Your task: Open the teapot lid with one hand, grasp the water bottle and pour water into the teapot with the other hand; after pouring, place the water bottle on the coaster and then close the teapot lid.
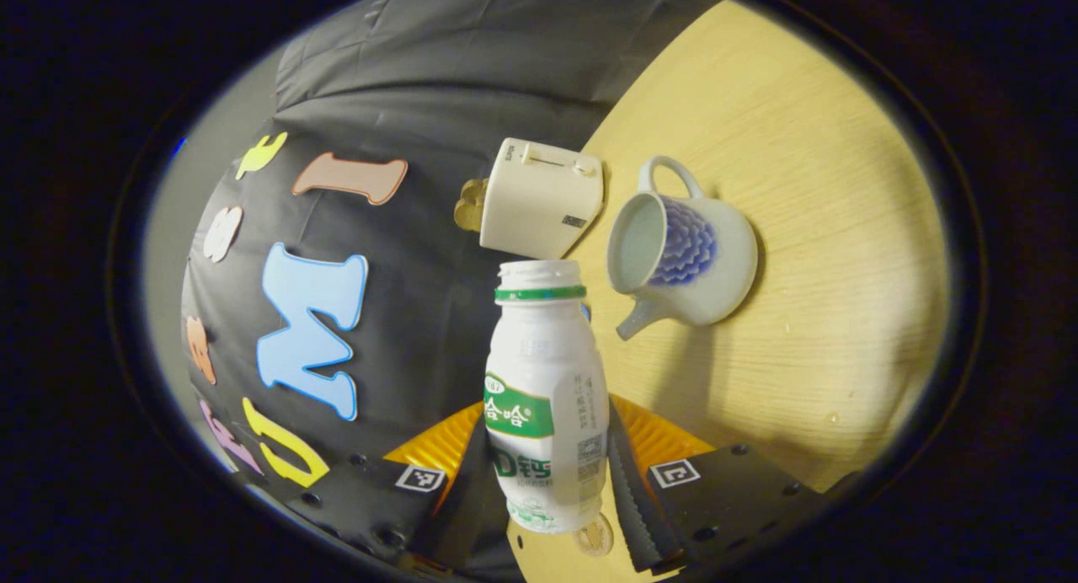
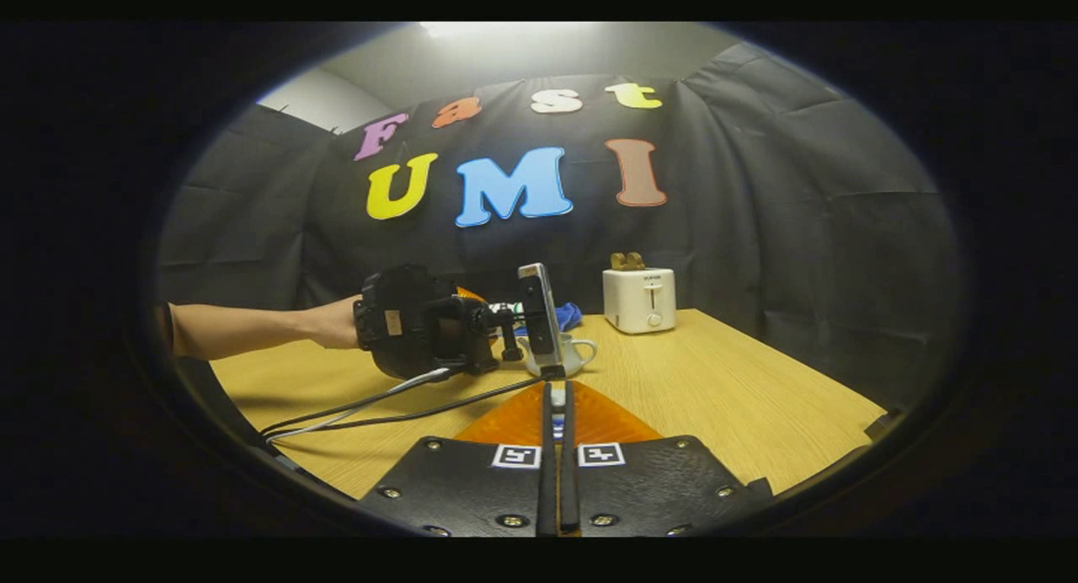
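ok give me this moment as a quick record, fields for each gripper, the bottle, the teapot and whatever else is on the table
left gripper: shut on the water bottle, holding it tilted above the table
water bottle: white, green neck ring, cap off, mouth towards the teapot
teapot: white with blue pattern, lid off, opening uncovered, on the wooden table
right gripper: fingers close together, a small item between them, cannot tell what
toaster: white, at the table's far edge by the wall
pouring: no stream visible

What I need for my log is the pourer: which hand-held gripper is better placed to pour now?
Left. Its hand-held gripper grips the bottle, which is uncapped, with its mouth beside the lidless teapot. The right hand-held gripper sits farther back with its fingers closed together.
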The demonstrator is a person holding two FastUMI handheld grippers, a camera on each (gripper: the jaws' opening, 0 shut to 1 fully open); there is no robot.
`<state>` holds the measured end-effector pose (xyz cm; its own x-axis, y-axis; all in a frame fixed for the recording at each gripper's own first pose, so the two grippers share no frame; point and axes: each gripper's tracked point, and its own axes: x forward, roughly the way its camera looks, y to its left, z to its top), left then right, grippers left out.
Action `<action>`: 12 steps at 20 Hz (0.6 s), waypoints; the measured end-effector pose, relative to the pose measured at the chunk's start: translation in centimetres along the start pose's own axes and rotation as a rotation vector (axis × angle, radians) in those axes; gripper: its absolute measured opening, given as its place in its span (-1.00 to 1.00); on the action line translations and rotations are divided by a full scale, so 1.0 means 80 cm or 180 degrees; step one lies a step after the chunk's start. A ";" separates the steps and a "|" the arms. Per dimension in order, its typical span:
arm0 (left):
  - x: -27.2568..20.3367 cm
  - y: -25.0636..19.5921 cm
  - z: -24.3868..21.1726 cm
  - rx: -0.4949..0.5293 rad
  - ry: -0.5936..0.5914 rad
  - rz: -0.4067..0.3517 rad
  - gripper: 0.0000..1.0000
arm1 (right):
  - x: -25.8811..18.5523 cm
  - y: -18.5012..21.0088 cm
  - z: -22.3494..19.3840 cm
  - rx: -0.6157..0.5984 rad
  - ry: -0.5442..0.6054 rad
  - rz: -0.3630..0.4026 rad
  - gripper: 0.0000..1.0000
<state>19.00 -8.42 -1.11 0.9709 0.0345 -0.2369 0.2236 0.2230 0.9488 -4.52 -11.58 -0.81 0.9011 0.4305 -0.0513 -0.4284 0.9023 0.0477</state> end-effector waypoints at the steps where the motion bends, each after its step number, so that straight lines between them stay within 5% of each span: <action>1: 0.000 0.001 -0.001 0.0074 0.0028 0.0014 0.47 | 0.000 0.001 -0.001 0.0010 0.0010 0.0011 -0.96; 12: -0.005 0.007 0.003 0.0583 0.0062 0.0074 0.46 | 0.000 0.000 0.001 0.0001 0.0004 0.0009 -0.96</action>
<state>18.72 -8.53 -0.45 0.9746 0.0567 -0.2168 0.2147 0.0410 0.9758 -4.52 -11.58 -0.73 0.8998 0.4331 -0.0523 -0.4309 0.9011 0.0481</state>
